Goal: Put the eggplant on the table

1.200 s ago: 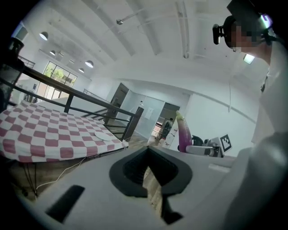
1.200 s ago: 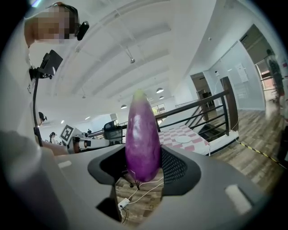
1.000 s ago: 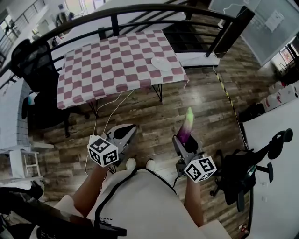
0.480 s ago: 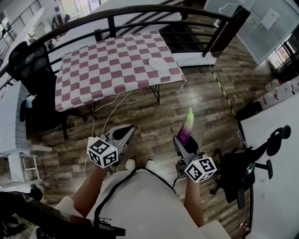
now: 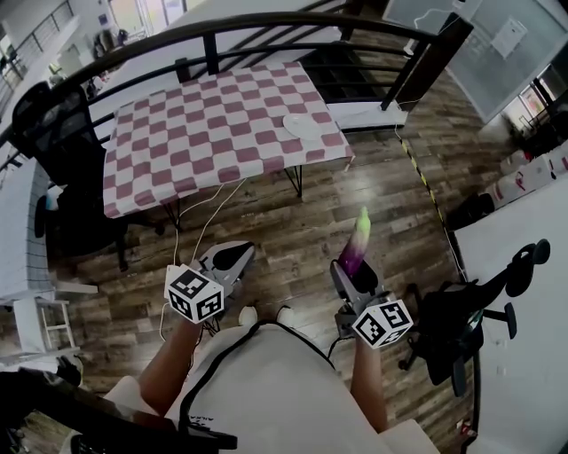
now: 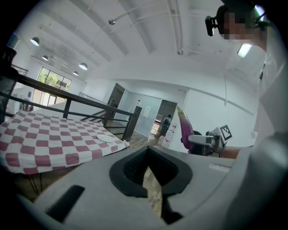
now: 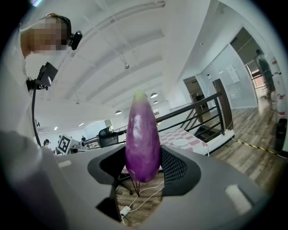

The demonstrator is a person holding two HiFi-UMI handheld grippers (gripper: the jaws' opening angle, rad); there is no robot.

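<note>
Barely anything has shifted since the earlier frame: the 2 grippers keep their place by the person's body. The left gripper (image 5: 232, 258) is pressed together on nothing. The right gripper (image 5: 352, 269) pinches the eggplant (image 5: 356, 241) by its purple end, long axis running out along the jaws, green tip leading. The checked table (image 5: 177, 151) stands well apart, ahead and leftward, bearing 1 white plate (image 5: 302, 126).

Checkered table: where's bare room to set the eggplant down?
Nearly all of the table is bare: the left end by the black chair and the whole middle are free. Only the white plate sits near the right end. The railing crowds the far edge.
</note>
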